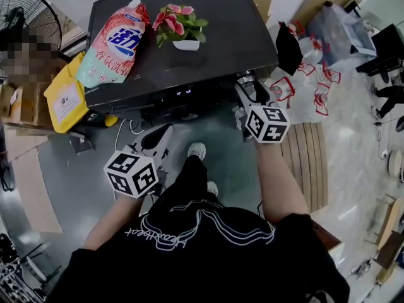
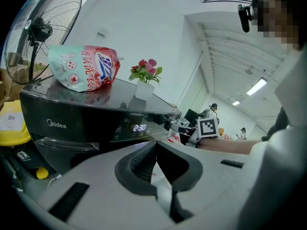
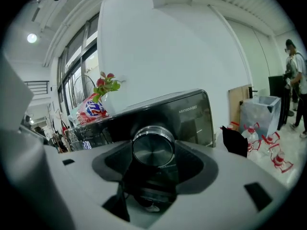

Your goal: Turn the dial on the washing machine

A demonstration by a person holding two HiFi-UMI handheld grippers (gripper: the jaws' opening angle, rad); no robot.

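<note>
Right gripper state: the right gripper (image 1: pixel 251 88) has its jaws closed on the dial (image 3: pixel 153 148), one pad on each side of the knob.
Left gripper state: the left gripper (image 2: pixel 155 152) has its jaws together with nothing between them. It is held low and apart from the machine front.
Dial location: directly ahead of the right gripper, on the front control panel of the washing machine (image 1: pixel 221 36), near the panel's right end.
Edge ahead: the machine's front top edge runs just above the right gripper's jaws. The right front corner lies close to that gripper's right.
Room to the right: past the corner, a black bag (image 1: pixel 288 46) and clear bags with red print (image 1: pixel 315 81) sit on the floor, near the right gripper.
Room below: open floor lies under both grippers, with the person's shoe (image 1: pixel 197 150) between them and a slatted wooden board (image 1: pixel 309 163) below-right of the right gripper.
Room to the left: a yellow bag (image 1: pixel 63 96) leans at the machine's left side, left of the left gripper, and a standing fan (image 1: pixel 25 17) is beyond it.
Dial appearance: a round metal knob with a flat brushed silver face and a bright rim, standing out from glossy black trim.
Panel: a lit display (image 2: pixel 139 128) sits left of the dial.
Machine top: a detergent pouch (image 1: pixel 113 43) and a small flower pot (image 1: pixel 183 27) rest on the lid, above and behind both grippers.
</note>
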